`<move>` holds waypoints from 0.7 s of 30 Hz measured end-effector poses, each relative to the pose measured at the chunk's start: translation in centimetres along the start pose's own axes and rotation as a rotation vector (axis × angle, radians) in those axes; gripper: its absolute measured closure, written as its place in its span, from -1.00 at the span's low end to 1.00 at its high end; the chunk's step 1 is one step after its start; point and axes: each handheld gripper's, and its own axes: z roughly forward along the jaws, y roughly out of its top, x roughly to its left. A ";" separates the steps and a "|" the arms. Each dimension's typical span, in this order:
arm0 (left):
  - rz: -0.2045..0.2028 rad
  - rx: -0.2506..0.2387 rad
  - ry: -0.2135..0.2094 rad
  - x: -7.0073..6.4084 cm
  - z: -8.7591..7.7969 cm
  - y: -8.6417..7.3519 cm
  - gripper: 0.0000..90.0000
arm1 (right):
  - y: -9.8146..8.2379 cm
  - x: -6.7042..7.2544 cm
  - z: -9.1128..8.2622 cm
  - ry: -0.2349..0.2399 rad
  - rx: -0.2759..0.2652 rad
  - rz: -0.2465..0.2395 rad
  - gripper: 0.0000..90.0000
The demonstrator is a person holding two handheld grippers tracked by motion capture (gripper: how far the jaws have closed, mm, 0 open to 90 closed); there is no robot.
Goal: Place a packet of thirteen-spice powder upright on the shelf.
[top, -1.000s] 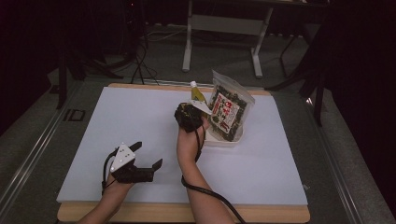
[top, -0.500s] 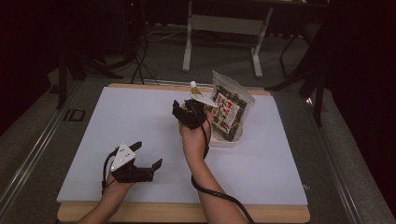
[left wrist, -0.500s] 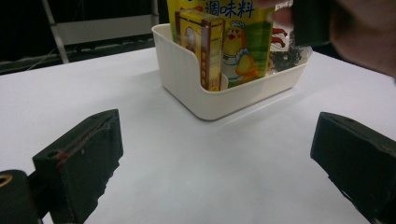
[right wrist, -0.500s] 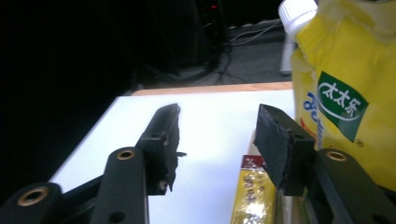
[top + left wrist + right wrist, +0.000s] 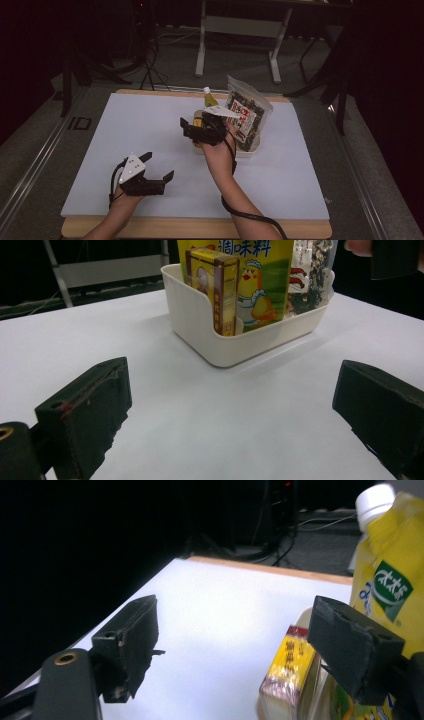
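My right tongs (image 5: 235, 645), just opened wide with nothing between them, hang above the white tub (image 5: 240, 342), where the small yellow box (image 5: 212, 287), light, stiff and smooth-sided, stands upright at the near wall, best pinched across its narrow faces.

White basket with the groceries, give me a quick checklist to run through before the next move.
1. Right claw open, with nothing between its jaws, which have just been opening: ok.
2. Yellow box standing upright inside the white basket: ok.
3. Yellow pouch with the white cap upright behind the box: ok.
4. Seaweed bag in the basket, leaning toward the far right: ok; whether it is stable, cannot tell.
5. Left claw open and empty, apart from the basket over the white mat: ok.
6. Right claw clear of the box before it moves away: cannot tell, one jaw looks close beside it.
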 end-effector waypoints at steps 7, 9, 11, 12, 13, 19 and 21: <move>0.013 0.004 -0.007 -0.2 0.0 0.0 -0.95 | -0.9 -1.0 -1.8 0.058 0.017 -0.080 -0.62; 0.014 0.011 -0.007 -0.3 0.1 -0.1 -0.95 | -1.3 -1.2 -2.4 0.065 0.024 -0.110 -0.63; 0.006 0.013 -0.012 -0.3 0.1 -0.2 -0.95 | -1.5 -1.3 -2.7 0.075 0.026 -0.125 -0.63; 0.010 0.014 -0.012 -0.3 0.0 -0.2 -0.95 | -2.0 -1.4 -3.3 0.082 0.027 -0.150 -0.66; 0.010 0.012 -0.011 -0.3 0.0 -0.2 -0.95 | -2.2 -1.4 -3.6 0.095 0.033 -0.160 -0.69; 0.008 0.014 -0.014 -0.3 0.0 -0.2 -0.95 | -4.1 -2.3 -5.5 0.118 0.086 -0.198 -0.69; 0.008 0.017 -0.014 -0.4 0.1 -0.2 -0.95 | -4.7 -2.8 -6.1 0.118 0.095 -0.201 -0.69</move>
